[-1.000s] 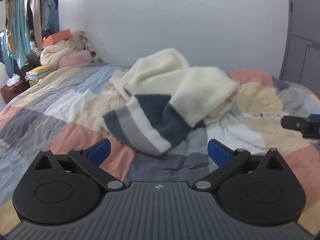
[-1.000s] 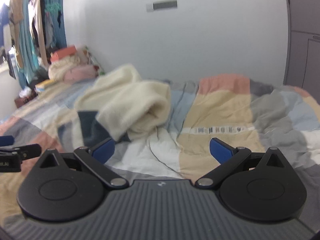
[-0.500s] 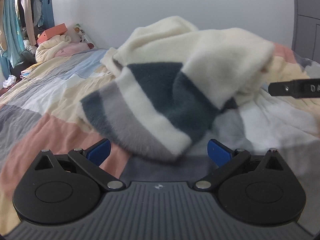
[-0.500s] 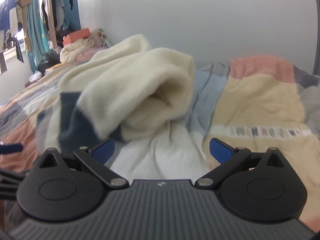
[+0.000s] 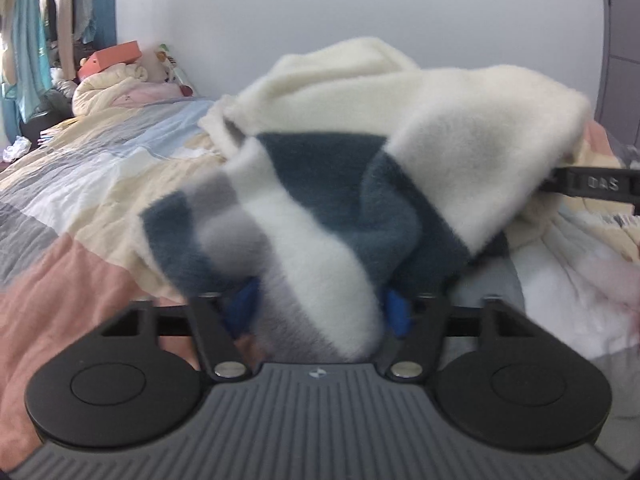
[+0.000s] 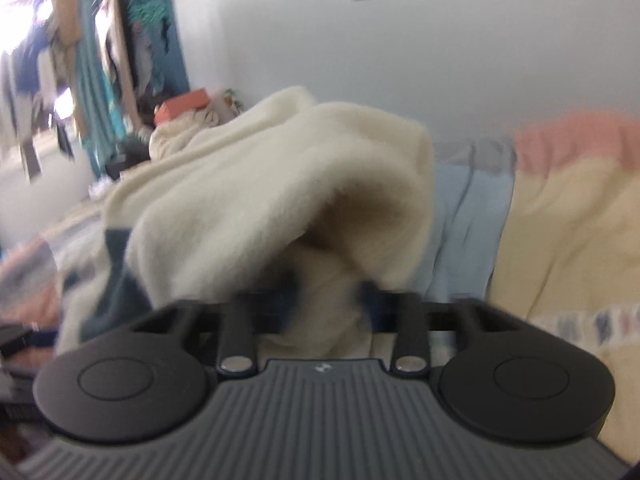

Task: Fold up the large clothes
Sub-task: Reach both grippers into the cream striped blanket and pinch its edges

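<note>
**Both grippers closing on the fleece garment on the bed**

On the patchwork quilt point(image 5: 80, 184) of pink, cream, grey and pale blue squares lies the task's thing, a large fluffy cream fleece garment point(image 5: 400, 128) with dark blue, grey and white stripes, heaped in a crumpled mound.

In the left wrist view, the left gripper point(image 5: 320, 312) is at the near, striped end of this garment. Its jaws have just been closing, and the grey and white striped hem lies between the two blue pads point(image 5: 396, 314). The pads look to be against the fabric on both sides, though the hem is blurred, so I read it as a grasp on the garment. To the right of the garment, a black finger of the other gripper point(image 5: 592, 184) reaches under the cream fold. Behind the garment, at the far left, a pile of cream and pink bedding point(image 5: 120, 88) with an orange box point(image 5: 110, 58) on top rests beside the white wall point(image 5: 400, 12).

In the right wrist view, the right gripper point(image 6: 324, 300) is at the cream end of the garment point(image 6: 260, 200), below an open, tunnel-like fold. Its jaws have just been closing too and stand narrow, with a bunch of cream fleece between them; they seem to pinch it, but the picture is very blurred here. Left of the garment hang clothes point(image 6: 92, 80) on a rack.
</note>
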Demonstrator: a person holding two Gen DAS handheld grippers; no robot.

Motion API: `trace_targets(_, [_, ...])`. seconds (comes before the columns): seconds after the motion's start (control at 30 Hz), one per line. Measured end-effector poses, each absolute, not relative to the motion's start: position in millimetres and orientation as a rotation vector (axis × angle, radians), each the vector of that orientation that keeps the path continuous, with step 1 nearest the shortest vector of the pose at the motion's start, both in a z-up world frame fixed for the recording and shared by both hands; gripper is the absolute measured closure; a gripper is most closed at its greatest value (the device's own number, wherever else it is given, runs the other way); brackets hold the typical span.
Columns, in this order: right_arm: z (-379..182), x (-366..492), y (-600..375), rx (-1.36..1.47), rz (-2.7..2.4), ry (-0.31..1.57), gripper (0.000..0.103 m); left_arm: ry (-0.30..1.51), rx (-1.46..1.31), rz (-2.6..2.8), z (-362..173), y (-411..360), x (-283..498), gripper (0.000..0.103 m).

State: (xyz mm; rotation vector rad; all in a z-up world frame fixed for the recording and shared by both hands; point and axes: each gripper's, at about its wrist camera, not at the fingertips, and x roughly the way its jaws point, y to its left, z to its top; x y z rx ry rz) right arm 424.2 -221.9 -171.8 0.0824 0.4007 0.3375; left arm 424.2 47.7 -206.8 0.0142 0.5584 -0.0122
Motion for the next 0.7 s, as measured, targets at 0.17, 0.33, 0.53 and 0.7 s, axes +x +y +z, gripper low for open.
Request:
trace_targets(0.17, [-153, 417, -231, 0.095, 0.31, 0.415, 0.084, 0.546, -0.061, -0.018, -193, 73, 420, 0.071])
trace_targets(0.33, [-122, 395, -232, 0.043, 0.276, 0.412, 0.085, 0.492, -0.198, 0.003, -167, 99, 397, 0.082])
trace_targets(0.53, [-87, 345, -244, -0.004, 0.225, 0.398, 0.087, 0.408, -0.362, 0.013, -130, 139, 356, 0.084])
trace_targets(0.7, [-63, 298, -257, -0.041, 0.147, 0.347, 0.087, 0.366, -0.393, 0.001, -103, 159, 307, 0.087])
